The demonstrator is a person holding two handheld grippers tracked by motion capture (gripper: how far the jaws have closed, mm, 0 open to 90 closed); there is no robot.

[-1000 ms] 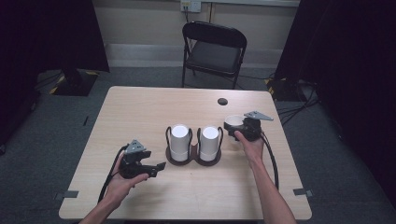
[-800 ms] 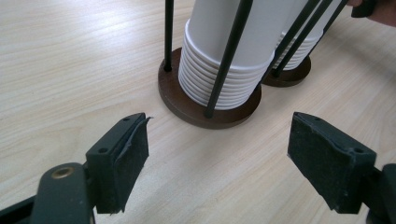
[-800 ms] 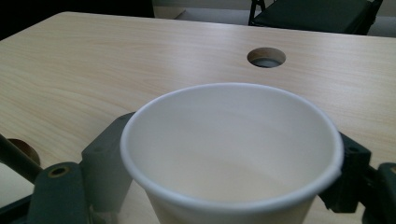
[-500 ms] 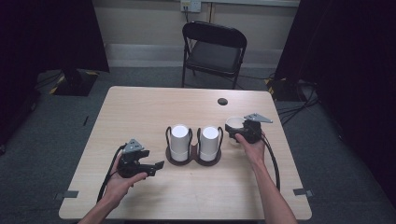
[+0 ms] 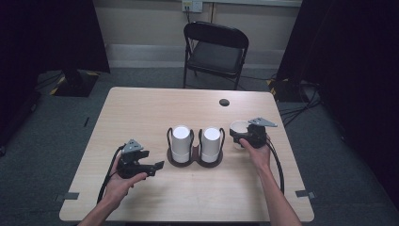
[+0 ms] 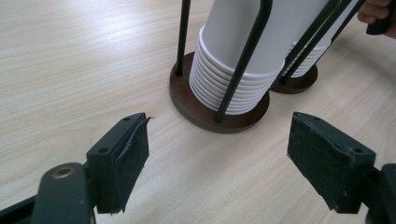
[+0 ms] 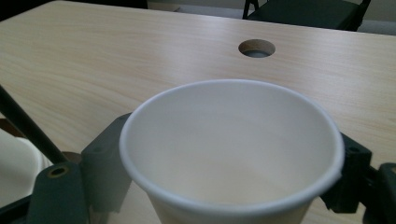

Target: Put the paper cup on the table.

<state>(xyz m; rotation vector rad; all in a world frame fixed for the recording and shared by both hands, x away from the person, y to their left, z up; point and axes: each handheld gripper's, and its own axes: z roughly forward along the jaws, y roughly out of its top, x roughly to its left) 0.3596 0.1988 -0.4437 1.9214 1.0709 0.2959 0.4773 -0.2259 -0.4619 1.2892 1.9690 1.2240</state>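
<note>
Paper cup (image 7: 231, 154), upright, pinched in right gripper (image 5: 244, 136), just right of cup rack (image 5: 195, 160). Left gripper (image 6: 219, 163) spread, empty, left of rack.

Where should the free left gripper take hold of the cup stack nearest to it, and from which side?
Probably at the stack's bare white side between the holder's black rods, coming level from the left gripper's side. The rods block other approaches; the jaws stand open.
</note>
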